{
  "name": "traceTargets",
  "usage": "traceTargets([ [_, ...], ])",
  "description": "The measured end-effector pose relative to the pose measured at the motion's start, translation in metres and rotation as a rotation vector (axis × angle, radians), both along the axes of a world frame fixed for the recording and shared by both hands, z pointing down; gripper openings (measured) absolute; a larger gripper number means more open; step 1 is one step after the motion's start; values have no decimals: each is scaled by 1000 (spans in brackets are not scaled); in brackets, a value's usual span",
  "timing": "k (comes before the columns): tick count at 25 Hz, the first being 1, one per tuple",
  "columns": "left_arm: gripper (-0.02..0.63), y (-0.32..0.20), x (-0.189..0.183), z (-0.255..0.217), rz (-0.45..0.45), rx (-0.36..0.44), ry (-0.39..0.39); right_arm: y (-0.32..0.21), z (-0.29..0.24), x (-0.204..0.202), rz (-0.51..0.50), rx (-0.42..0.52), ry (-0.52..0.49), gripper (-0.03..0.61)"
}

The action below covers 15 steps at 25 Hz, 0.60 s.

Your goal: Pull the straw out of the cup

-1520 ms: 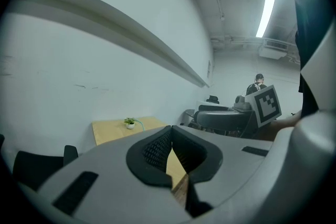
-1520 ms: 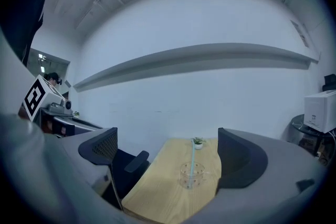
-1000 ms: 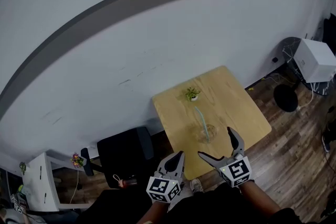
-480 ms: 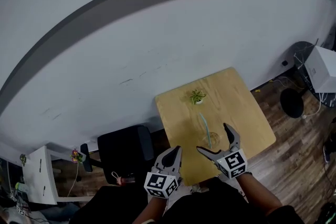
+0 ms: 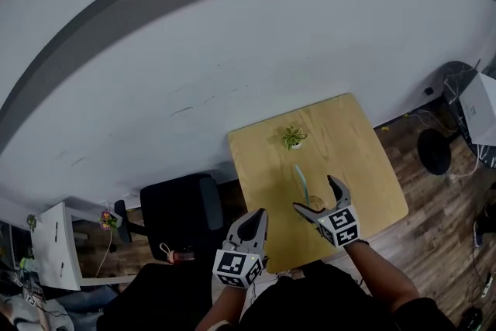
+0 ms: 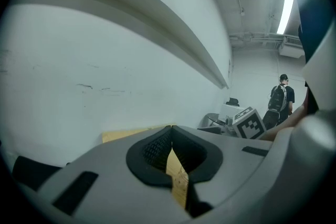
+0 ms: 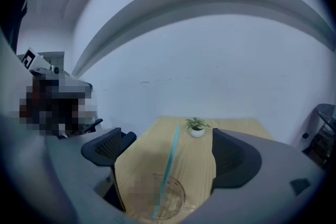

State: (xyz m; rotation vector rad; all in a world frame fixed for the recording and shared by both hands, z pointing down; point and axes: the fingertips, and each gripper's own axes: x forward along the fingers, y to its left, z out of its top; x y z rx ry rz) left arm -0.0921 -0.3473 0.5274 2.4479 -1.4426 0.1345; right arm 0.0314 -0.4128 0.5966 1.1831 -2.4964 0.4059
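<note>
The straw point(image 5: 301, 181) leans in the clear cup point(image 5: 311, 204) on the wooden counter point(image 5: 356, 143), near the edge on the person's side. The right gripper point(image 5: 314, 194) has its jaws wide apart on both sides of the cup, not touching it; they have just been closing a little. The left gripper point(image 5: 258, 215) has its jaws together, with nothing between them.

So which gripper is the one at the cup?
The right gripper: its wide-apart jaws, just closing slightly, flank the cup and straw without touching. The left gripper is shut, back by the table's edge.
</note>
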Motion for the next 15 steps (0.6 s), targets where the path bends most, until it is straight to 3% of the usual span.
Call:
traceTargets([
  [5, 18, 0, -7, 8, -34, -20, 9, -11, 33, 4, 20, -73, 57, 494],
  [15, 18, -4, -26, 11, -99, -28, 23, -17, 62, -8, -2, -151, 99, 266],
])
